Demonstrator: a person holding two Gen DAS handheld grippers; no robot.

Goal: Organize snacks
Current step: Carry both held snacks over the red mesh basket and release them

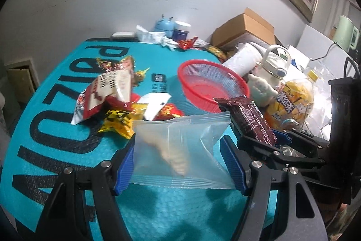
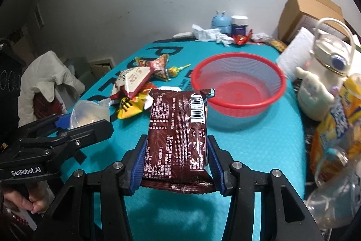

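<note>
My left gripper (image 1: 180, 164) is shut on a clear zip bag (image 1: 178, 146) with a pale snack inside, held above the teal mat (image 1: 56, 128). My right gripper (image 2: 177, 164) is shut on a dark brown snack packet (image 2: 178, 130), barcode side up; the same packet (image 1: 248, 119) shows at the right of the left wrist view. An empty red mesh basket (image 2: 239, 83) sits on the mat ahead and right of the packet; in the left wrist view the basket (image 1: 212, 83) lies beyond the bag. A pile of red, white and yellow snack packets (image 1: 112, 94) lies left of the basket.
A cream kettle-shaped bottle (image 2: 325, 73), a yellow snack bag (image 2: 338, 119) and clear plastic crowd the mat's right edge. A blue figurine (image 2: 220, 20), a jar (image 2: 239, 25) and crumpled wrappers (image 2: 209, 34) stand at the far edge. A cardboard box (image 2: 309, 12) sits behind. A chair with white cloth (image 2: 45, 83) stands left.
</note>
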